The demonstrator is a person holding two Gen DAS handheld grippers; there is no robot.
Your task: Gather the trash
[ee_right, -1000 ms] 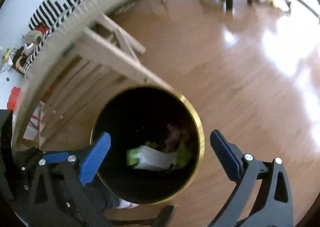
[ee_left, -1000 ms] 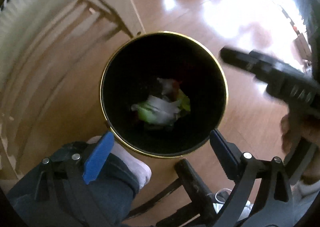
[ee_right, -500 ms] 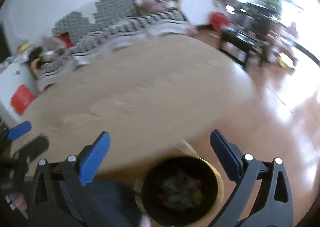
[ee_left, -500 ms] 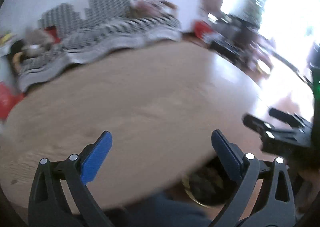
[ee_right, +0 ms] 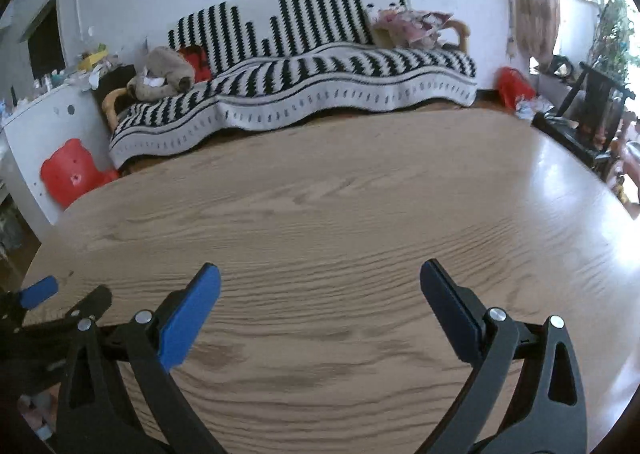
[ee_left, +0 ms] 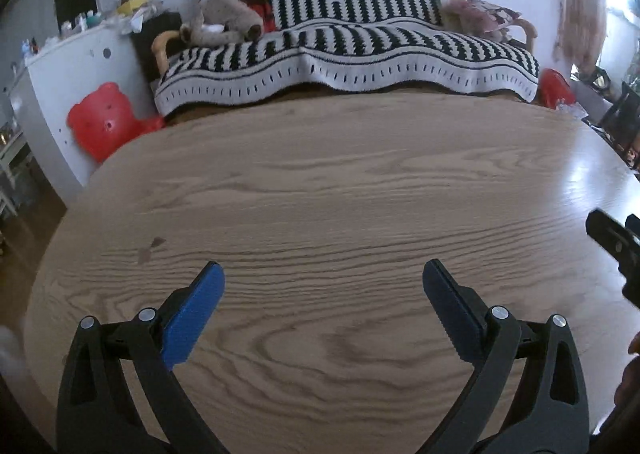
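My left gripper [ee_left: 323, 274] is open and empty, held level over the round wooden table [ee_left: 328, 189]. My right gripper [ee_right: 320, 278] is open and empty too, over the same table [ee_right: 340, 197]. The right gripper's black tip shows at the right edge of the left wrist view [ee_left: 612, 240]. The left gripper's blue fingertip [ee_right: 38, 291] shows at the left edge of the right wrist view. No trash and no bin are in view. The tabletop shows only small dark marks [ee_left: 150, 248].
Behind the table stands a sofa with a black-and-white striped blanket [ee_left: 344, 49], a stuffed toy [ee_left: 220, 19] on it. A red bear-shaped stool [ee_left: 102, 123] leans by a white cabinet [ee_left: 60, 77] at left. Dark chairs [ee_right: 588, 109] stand at right.
Both grippers have risen from above the black, gold-rimmed bin on the floor and now face across the tabletop. The bin with its trash has dropped out of view. Both jaws have stayed open.
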